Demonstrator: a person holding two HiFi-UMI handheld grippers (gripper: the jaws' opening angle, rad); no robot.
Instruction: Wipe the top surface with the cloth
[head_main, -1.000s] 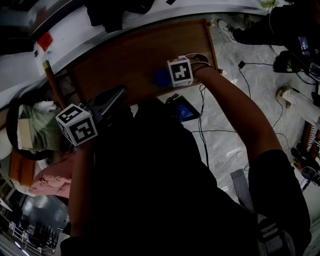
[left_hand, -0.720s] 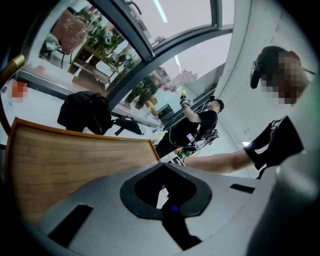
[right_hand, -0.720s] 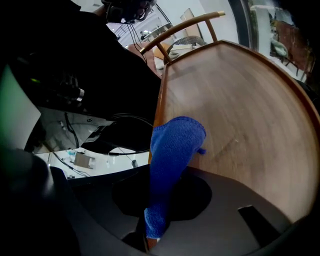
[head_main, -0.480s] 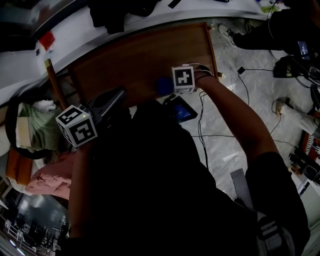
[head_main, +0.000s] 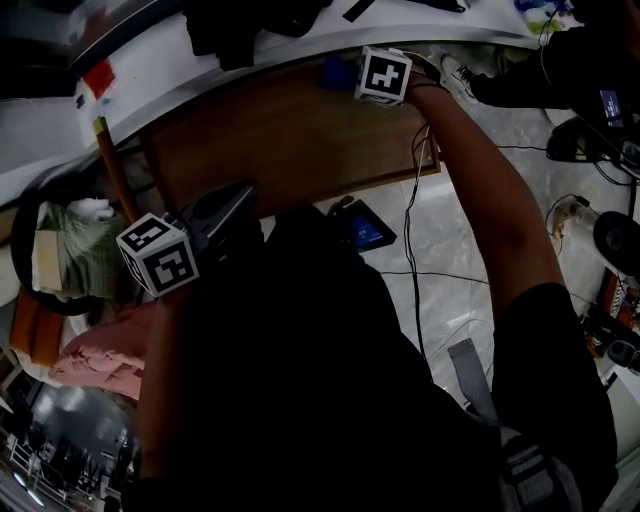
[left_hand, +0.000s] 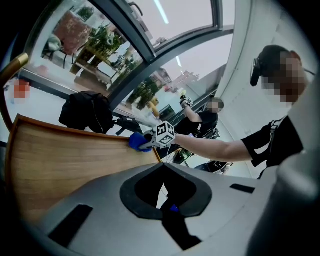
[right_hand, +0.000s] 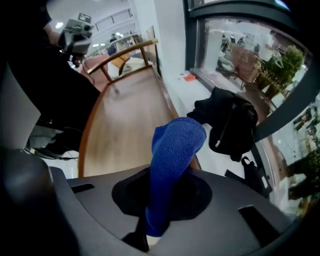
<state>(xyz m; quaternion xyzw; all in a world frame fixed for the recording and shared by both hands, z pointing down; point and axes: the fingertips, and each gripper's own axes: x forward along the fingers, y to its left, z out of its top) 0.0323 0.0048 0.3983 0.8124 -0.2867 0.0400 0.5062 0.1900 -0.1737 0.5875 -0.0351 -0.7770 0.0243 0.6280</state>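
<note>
The wooden table top (head_main: 280, 140) fills the upper middle of the head view. My right gripper (head_main: 350, 75) is at the table's far edge near the right corner, shut on a blue cloth (head_main: 335, 72). In the right gripper view the blue cloth (right_hand: 175, 145) sticks out of the shut jaws over the table top (right_hand: 125, 125). My left gripper (head_main: 243, 192) hangs at the table's near edge, shut with nothing in it. The left gripper view shows the table top (left_hand: 65, 160) and the far-off blue cloth (left_hand: 137, 141).
A black bag (right_hand: 227, 125) lies on the white sill just beyond the table. A tablet (head_main: 362, 225) and cables lie on the floor to the right. A round basket (head_main: 80, 250) with cloths and a pink cloth (head_main: 100, 360) sit at the left.
My right gripper has carried the blue cloth across the table top, from near the front edge to the far edge. The left gripper has stayed put.
</note>
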